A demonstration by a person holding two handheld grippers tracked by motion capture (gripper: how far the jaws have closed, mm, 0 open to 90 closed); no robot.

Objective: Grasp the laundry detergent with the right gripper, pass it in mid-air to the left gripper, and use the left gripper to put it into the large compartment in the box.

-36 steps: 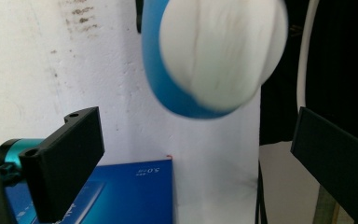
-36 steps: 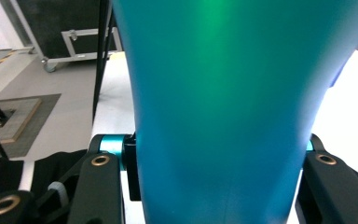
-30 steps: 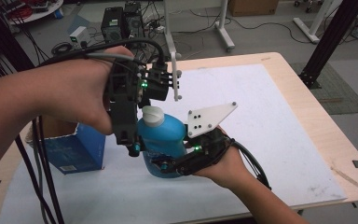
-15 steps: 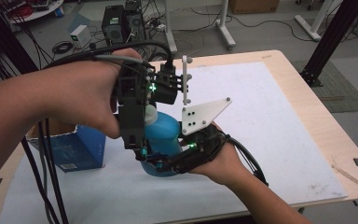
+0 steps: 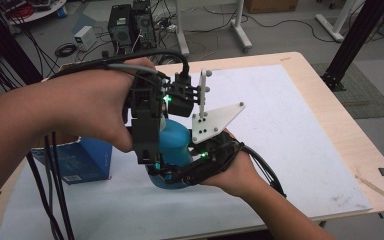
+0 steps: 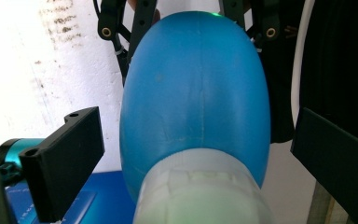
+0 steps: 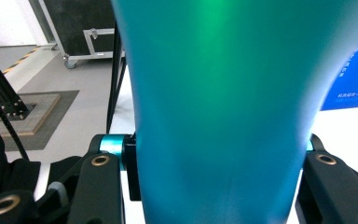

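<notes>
a: where's the bottle (image 5: 176, 145) now?

b: upright on the tabletop (image 5: 290, 130), just beside the blue box (image 5: 82, 160), on the box's far-from-the-left-forearm side. the right tongs (image 5: 172, 175) are clamped on its lower body; in the right gripper view both jaws press the bottle's (image 7: 219, 107) sides.

a: and the left tongs (image 5: 150, 150)?

b: spread apart. in the left gripper view the two jaws stand either side of the bottle's white cap (image 6: 205, 191), with daylight between each jaw and the cap. nothing is held there.

a: so what does the next move turn on?

b: the bottle's long axis runs straight up from the tabletop, and the left tongs look down along it from above, so the cap lies directly ahead, centred between the jaws. the left hand (image 5: 92, 107) is the nearer one to the cap; the right hand (image 5: 230, 170) is low, at the bottle's base. i'd judge closing on the cap needs only a squeeze, perhaps a little more descent first.

a: what's different from a second ago?

b: in the high view the cap stood bare then, with the left tongs just to one side of it and nearer the box. now they sit over the bottle and cover the cap. the right grip looks unchanged, and the bottle keeps its spot beside the box.
</notes>
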